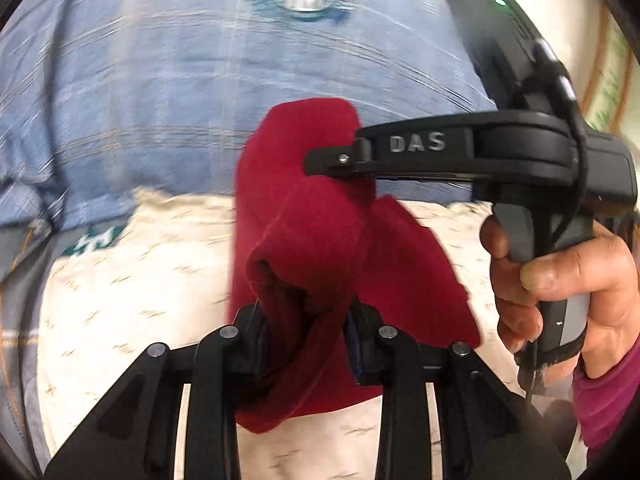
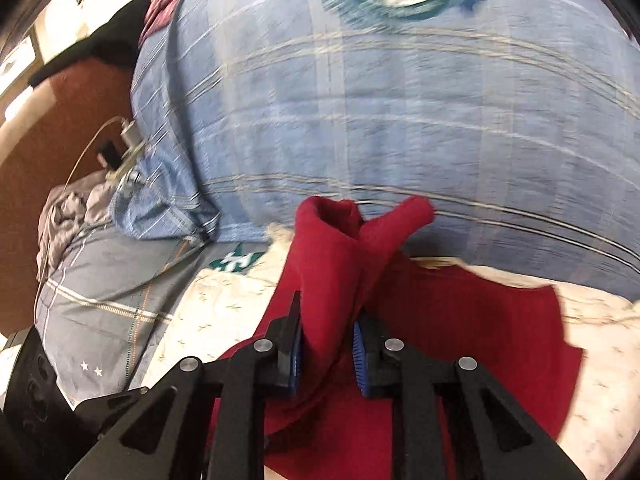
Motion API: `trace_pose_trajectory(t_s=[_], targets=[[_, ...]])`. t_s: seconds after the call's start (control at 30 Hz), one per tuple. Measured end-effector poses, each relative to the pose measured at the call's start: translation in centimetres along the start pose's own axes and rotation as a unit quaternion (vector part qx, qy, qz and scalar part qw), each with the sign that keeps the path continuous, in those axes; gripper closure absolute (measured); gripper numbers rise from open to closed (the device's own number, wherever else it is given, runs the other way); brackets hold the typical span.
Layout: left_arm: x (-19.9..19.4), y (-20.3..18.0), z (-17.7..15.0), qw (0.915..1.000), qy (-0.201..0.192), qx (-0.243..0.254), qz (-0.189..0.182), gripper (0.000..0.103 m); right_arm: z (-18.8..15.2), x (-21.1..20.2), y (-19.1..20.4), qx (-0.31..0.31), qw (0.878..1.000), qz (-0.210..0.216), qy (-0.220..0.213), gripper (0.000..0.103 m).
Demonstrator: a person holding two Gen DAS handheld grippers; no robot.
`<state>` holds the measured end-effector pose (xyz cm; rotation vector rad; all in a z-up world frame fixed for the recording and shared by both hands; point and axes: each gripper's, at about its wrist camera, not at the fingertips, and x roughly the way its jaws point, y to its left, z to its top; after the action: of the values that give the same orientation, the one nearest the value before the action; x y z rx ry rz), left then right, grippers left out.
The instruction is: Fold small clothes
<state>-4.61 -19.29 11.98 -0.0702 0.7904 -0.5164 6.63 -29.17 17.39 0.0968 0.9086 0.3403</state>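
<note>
Left wrist view: a red garment (image 1: pixel 320 216) is bunched and pinched between the narrow jaws of the left gripper (image 1: pixel 306 336), its folds rising above the black fingers. Across from it the right gripper (image 1: pixel 336 162), marked "DAS", is seen side-on with its tip buried in the same red cloth, its handle wrapped by a hand (image 1: pixel 560 280) with a magenta sleeve (image 1: pixel 608 392) at the wrist. The garment is lifted, hanging over a cream patterned sheet (image 1: pixel 132 280) on the bed; behind it a blue checked quilt (image 1: pixel 160 80) is smeared by motion blur.

Right wrist view: the right gripper (image 2: pixel 326 354) is closed tight on a twisted ridge of the red garment (image 2: pixel 348 248), gripped between the blue pads (image 2: pixel 362 360). More red cloth is spread flat below on the cream sheet (image 2: pixel 600 360), though whether that lower part rests fully on the bed cannot quite be told through the blur. A grey checked pillow (image 2: pixel 100 300) is seen at the left, with a white cable (image 2: pixel 92 140) near the quilt's edge.
</note>
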Motion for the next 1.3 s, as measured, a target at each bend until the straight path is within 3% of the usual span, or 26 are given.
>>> trace_pose_trajectory(t_s=[0.33, 0.43, 0.53, 0.63, 0.67, 0.73, 0.8, 0.87, 0.97, 1.07, 1.13, 1.17, 1.3], targets=[[6.1, -9.5, 0.0, 0.9962, 0.047, 0.054, -0.05, 0.075, -3.2, -4.3, -10.1, 0.053, 0.997, -0.059, -0.01, 0.087], [8.6, -10.7, -0.5, 0.9942, 0.071, 0.054, -0.059, 0.075, -4.5, -3.5, -12.9, 0.063, 0.994, -0.094, -0.004, 0.093], [10.2, -10.8, -0.8, 0.994, 0.083, 0.044, -0.055, 0.073, -5.6, -0.8, -15.1, 0.094, 0.99, -0.098, 0.026, 0.093], [9.4, -10.9, -1.1, 0.9917, 0.091, 0.046, -0.078, 0.051, -6.5, 0.5, -15.9, 0.111, 0.989, -0.097, 0.032, 0.09], [8.4, -10.5, -1.2, 0.99, 0.097, 0.047, -0.091, 0.046, -6.6, 0.2, -16.1, 0.12, 0.988, -0.091, 0.025, 0.083], [6.1, -10.3, -1.4, 0.9902, 0.089, 0.057, -0.091, 0.046, -6.8, -1.5, -16.2, 0.139, 0.986, -0.086, 0.011, 0.072], [3.6, -9.3, -1.6, 0.9917, 0.068, 0.074, -0.08, 0.042, -7.4, -3.5, -16.1, 0.158, 0.985, -0.061, -0.002, 0.043], [2.4, -7.5, -1.5, 0.9946, 0.048, 0.077, -0.051, 0.037, -8.4, -5.3, -15.9, 0.182, 0.983, -0.019, -0.019, 0.026], [2.3, -4.5, -1.7, 0.9971, 0.041, 0.065, -0.004, 0.037, -10.1, -5.6, -14.7, 0.19, 0.982, 0.016, -0.017, 0.022], [2.9, -2.5, -2.4, 0.9977, 0.059, 0.029, 0.014, 0.037, -11.2, -3.2, -13.6, 0.19, 0.981, 0.022, 0.014, 0.024], [3.2, -1.9, -2.9, 0.9975, 0.067, 0.016, 0.012, 0.037, -11.6, -1.4, -13.0, 0.185, 0.982, 0.017, 0.027, 0.07], [3.3, -2.1, -3.0, 0.9973, 0.07, 0.014, 0.015, 0.037, -11.6, -0.8, -12.7, 0.178, 0.983, 0.009, 0.038, 0.079], [2.9, -1.9, -3.3, 0.998, 0.059, 0.02, 0.013, 0.037, -11.5, -4.2, -10.7, 0.103, 0.994, -0.044, -0.007, 0.083]])
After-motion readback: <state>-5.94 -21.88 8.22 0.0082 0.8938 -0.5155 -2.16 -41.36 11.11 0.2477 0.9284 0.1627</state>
